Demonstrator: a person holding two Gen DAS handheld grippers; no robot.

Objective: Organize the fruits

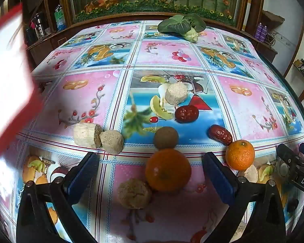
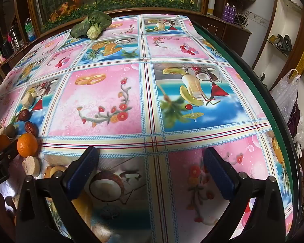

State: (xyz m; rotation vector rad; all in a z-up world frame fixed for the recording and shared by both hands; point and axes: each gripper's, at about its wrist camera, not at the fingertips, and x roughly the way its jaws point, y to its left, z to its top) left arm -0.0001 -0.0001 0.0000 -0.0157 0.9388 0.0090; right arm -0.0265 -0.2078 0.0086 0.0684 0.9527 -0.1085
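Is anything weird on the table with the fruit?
Yes: a leafy green vegetable lies alone at the table's far edge, apart from the oranges and red dates. A blurred red and white thing covers the left view's side.

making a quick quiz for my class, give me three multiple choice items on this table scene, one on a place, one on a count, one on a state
1. Where does the leafy green vegetable lie?
A. at the table's far edge
B. between the left gripper's fingers
C. beside the kiwi

2. How many oranges show in the left wrist view?
A. one
B. two
C. four

3. What state is the left gripper in?
A. shut on an orange
B. shut on nothing
C. open, nothing pressed

Answers:
1 A, it sits far from the fruit cluster, by the glass cabinet.
2 B, a larger orange in front of the kiwi and a smaller orange to its right.
3 C, the pads stand wide, clear of the larger orange.
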